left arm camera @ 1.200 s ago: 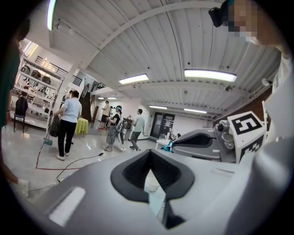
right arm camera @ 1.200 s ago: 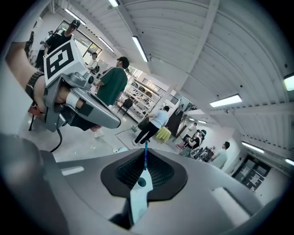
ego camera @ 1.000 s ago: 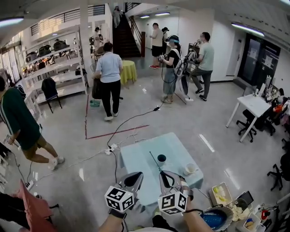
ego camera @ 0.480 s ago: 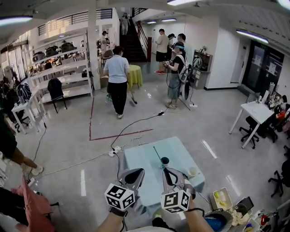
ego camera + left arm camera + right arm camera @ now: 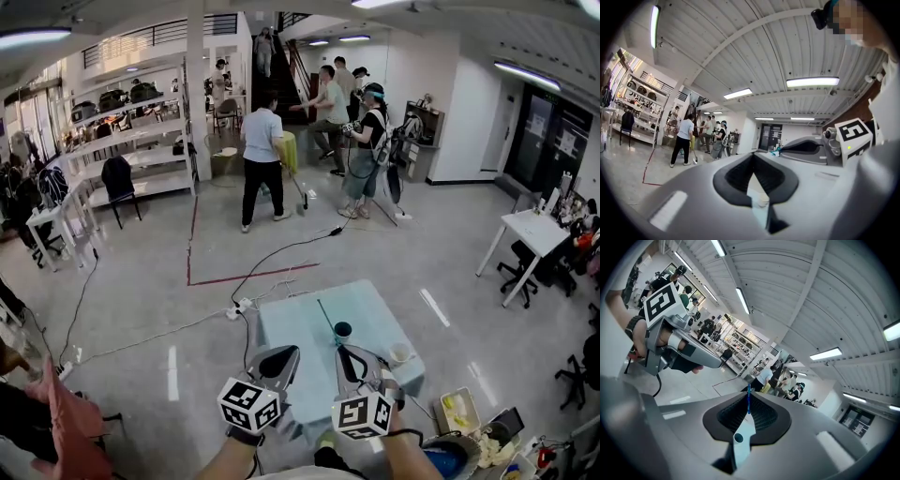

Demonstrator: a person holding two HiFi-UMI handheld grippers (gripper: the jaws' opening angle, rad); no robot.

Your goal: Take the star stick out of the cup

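Observation:
A dark cup (image 5: 343,329) stands on the light blue table (image 5: 295,330), with a thin blue stick (image 5: 326,316) leaning out of it to the upper left. No star shape can be made out on the stick at this size. My left gripper (image 5: 284,355) and right gripper (image 5: 346,355) hover side by side over the table's near edge, both shut and holding nothing. The right gripper view shows the cup (image 5: 738,438) and the stick (image 5: 748,401) through the slit between its pads (image 5: 761,416). The left gripper (image 5: 752,157) points toward a white cup (image 5: 762,200).
The white cup (image 5: 398,353) sits on the table's right corner. Cables and a power strip (image 5: 234,310) lie on the floor beyond the table. A cluttered bin (image 5: 455,401) is at lower right, a white desk (image 5: 530,235) farther right. Several people stand in the background.
Both grippers have stayed almost still. The head view has shifted slightly, the person in green at the left has left the view, and the people at the back have moved.

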